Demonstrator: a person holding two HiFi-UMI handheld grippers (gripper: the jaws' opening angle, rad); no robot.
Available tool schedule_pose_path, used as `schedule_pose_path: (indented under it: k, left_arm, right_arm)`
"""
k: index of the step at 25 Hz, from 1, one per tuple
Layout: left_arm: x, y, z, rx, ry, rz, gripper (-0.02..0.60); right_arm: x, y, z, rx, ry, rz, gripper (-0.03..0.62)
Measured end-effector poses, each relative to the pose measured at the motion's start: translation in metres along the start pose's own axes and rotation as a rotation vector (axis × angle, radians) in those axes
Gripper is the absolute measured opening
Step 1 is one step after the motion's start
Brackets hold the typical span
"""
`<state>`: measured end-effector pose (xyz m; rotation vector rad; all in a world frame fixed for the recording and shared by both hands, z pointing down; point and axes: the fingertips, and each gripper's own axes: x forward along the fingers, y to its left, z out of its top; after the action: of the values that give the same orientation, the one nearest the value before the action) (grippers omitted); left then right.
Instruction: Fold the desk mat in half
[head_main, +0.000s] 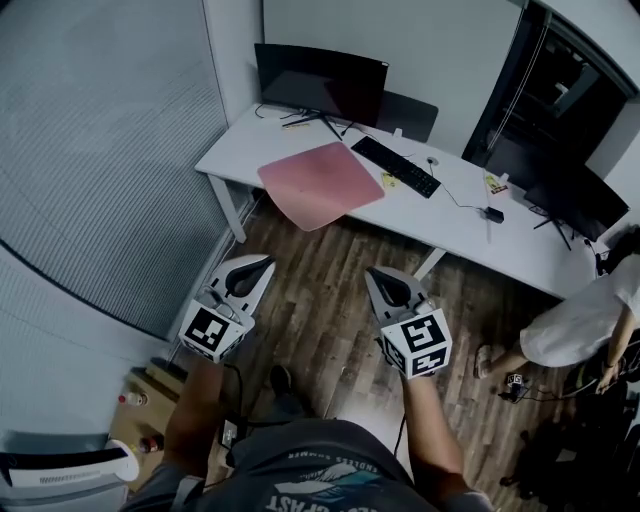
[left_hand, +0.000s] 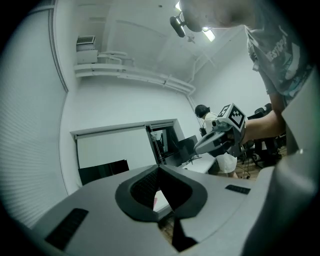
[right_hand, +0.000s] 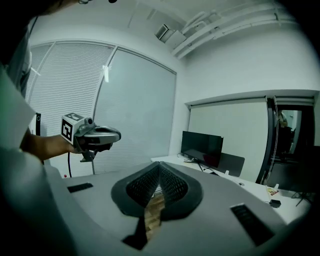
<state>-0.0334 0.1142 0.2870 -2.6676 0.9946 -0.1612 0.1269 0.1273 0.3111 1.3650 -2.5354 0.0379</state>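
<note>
A pink desk mat (head_main: 320, 183) lies flat on the white desk (head_main: 235, 150), its near corner hanging over the front edge. Both grippers are over the wooden floor, well short of the desk and apart from the mat. My left gripper (head_main: 266, 263) is shut with nothing in it, and so is my right gripper (head_main: 372, 273). In the left gripper view the jaws (left_hand: 159, 168) meet at their tips, a sliver of the mat (left_hand: 161, 201) shows behind them, and the right gripper (left_hand: 220, 136) floats at the right. The right gripper view has its closed jaws (right_hand: 159, 165) and the left gripper (right_hand: 93, 136).
On the desk stand a black monitor (head_main: 320, 82), a keyboard (head_main: 396, 166) right of the mat, and a second monitor (head_main: 578, 200) far right. A person (head_main: 580, 320) crouches at the right. A cardboard box (head_main: 150, 400) sits low left by the blinds.
</note>
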Motion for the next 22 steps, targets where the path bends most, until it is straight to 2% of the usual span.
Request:
schedule_pose_path:
  k: [9, 18, 22]
  left_arm:
    - [0.057, 0.091, -0.022, -0.016, -0.039, -0.089, 0.017]
    - [0.09, 0.139, -0.046, -0.027, -0.058, -0.159, 0.017]
    - [0.094, 0.171, -0.058, -0.035, -0.061, -0.163, 0.017]
  right_arm:
    - [0.076, -0.031, 0.017, 0.017, 0.034, -0.095, 0.021]
    - [0.126, -0.05, 0.02, 0.029, 0.066, -0.161, 0.021]
    - [0.152, -0.052, 0.026, 0.026, 0.074, -0.175, 0.021]
